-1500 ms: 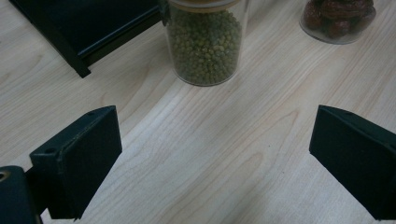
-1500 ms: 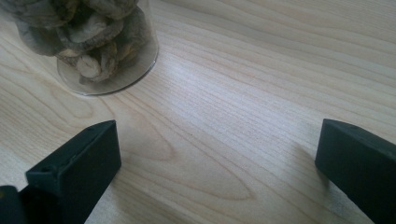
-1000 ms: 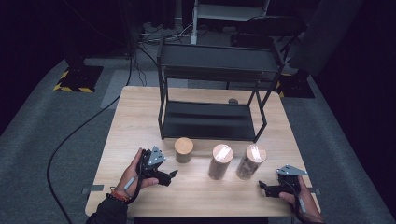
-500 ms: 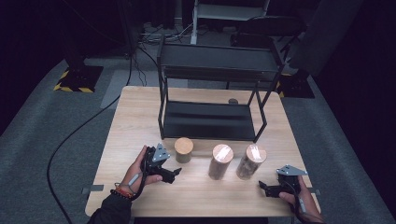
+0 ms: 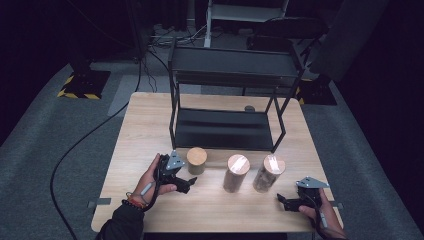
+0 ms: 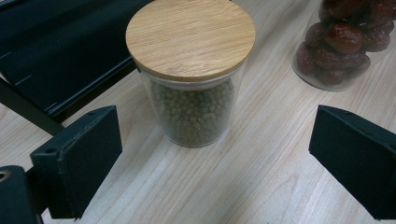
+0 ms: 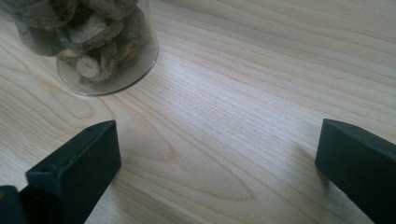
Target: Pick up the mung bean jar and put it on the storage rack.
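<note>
The left gripper (image 5: 186,184), jaws spread wide, hovered at the table's (image 5: 145,120) seven o'clock, aimed at a short lidded jar of green beans (image 6: 192,79) standing just beyond its tips, untouched. Toward three o'clock stood a jar of red dates (image 6: 348,42), then a third jar (image 7: 91,42) holding what may have been dried slices. At five o'clock the right gripper (image 5: 287,202) rested, jaws apart.

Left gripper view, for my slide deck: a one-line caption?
Open left gripper faces a wooden-lidded jar of green beans, red dates jar beside.
</note>
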{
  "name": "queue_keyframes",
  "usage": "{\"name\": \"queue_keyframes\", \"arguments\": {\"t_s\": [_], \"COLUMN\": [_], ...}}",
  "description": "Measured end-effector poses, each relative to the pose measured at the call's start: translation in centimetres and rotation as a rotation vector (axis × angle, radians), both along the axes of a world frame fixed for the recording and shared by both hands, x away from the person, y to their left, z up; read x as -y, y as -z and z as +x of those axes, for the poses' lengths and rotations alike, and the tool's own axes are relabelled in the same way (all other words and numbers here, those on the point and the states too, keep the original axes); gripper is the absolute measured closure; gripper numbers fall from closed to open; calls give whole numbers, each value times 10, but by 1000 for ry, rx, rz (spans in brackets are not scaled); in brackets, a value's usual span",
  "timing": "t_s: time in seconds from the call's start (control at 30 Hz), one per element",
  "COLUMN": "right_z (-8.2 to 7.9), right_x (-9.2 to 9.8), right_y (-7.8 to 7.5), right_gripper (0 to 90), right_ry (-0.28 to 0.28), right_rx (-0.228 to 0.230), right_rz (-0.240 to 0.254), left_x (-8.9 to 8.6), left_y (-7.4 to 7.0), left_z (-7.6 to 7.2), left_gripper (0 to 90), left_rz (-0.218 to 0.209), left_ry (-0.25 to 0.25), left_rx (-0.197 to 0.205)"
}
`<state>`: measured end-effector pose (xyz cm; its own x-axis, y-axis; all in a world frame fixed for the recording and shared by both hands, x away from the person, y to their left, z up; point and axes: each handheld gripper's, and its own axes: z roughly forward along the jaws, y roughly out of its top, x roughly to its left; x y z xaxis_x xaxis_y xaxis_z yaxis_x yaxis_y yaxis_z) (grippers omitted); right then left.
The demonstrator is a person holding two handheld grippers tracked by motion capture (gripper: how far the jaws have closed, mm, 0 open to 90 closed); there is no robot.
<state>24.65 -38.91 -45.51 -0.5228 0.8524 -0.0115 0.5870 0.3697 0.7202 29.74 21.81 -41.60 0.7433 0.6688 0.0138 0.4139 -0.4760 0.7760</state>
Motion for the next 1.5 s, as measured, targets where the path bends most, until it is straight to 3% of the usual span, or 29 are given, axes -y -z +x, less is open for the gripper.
{"name": "queue_keyframes", "arguments": {"t_s": [1.5], "right_z": [0], "right_x": [0], "right_y": [0], "right_gripper": [0], "right_ry": [0], "right_rx": [0], "right_rz": [0], "left_x": [18], "left_y": [10], "left_z": [38], "left_gripper": [28], "left_rz": [-23], "left_ry": [-13], "left_rx": [-41]}}
